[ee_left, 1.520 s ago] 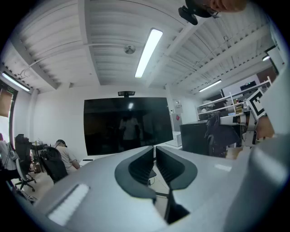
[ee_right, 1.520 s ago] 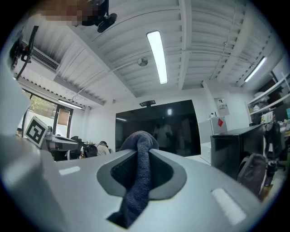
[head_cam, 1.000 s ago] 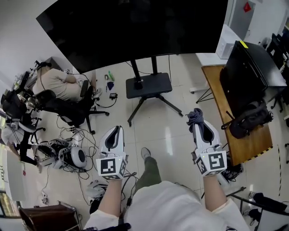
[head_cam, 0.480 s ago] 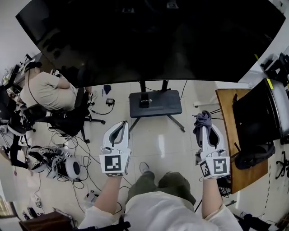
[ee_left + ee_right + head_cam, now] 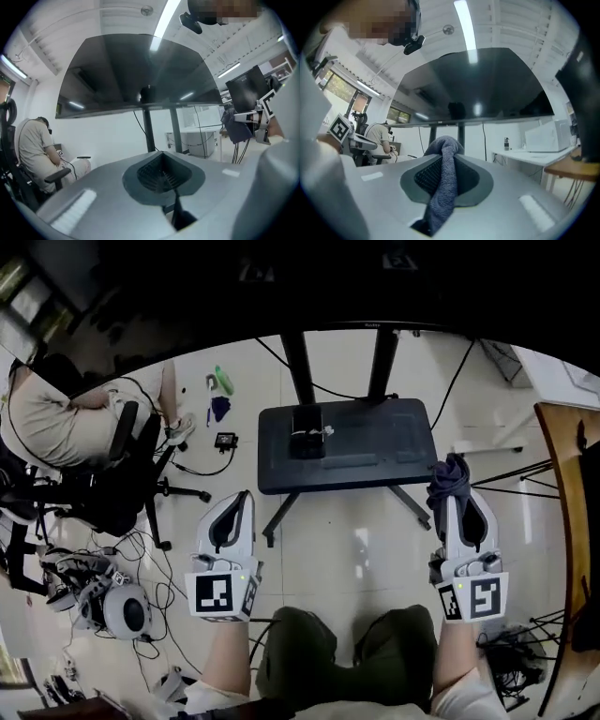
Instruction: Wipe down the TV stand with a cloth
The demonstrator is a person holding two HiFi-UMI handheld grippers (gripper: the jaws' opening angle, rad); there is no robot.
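The TV stand's dark shelf point(image 5: 375, 451) sits on two black posts point(image 5: 298, 367) under a large black screen point(image 5: 136, 77). A small black box point(image 5: 307, 431) rests on the shelf's left part. My right gripper point(image 5: 453, 482) is shut on a grey-blue cloth point(image 5: 449, 480) point(image 5: 443, 187), bunched at its tip just off the shelf's right edge. My left gripper point(image 5: 244, 498) is shut with nothing in it, nearer to me than the shelf's left front corner. In the left gripper view the right gripper with the cloth point(image 5: 236, 129) shows at the right.
A seated person point(image 5: 56, 413) on a black office chair point(image 5: 131, 474) is at the left, with cables and a white round device point(image 5: 122, 610) on the floor. A wooden table edge point(image 5: 562, 493) stands at the right. The stand's legs point(image 5: 277, 517) spread over glossy tiles.
The view has closed in on the stand, whose shelf now lies just beyond both grippers. Both grippers stay as they were, the right still holding the cloth.
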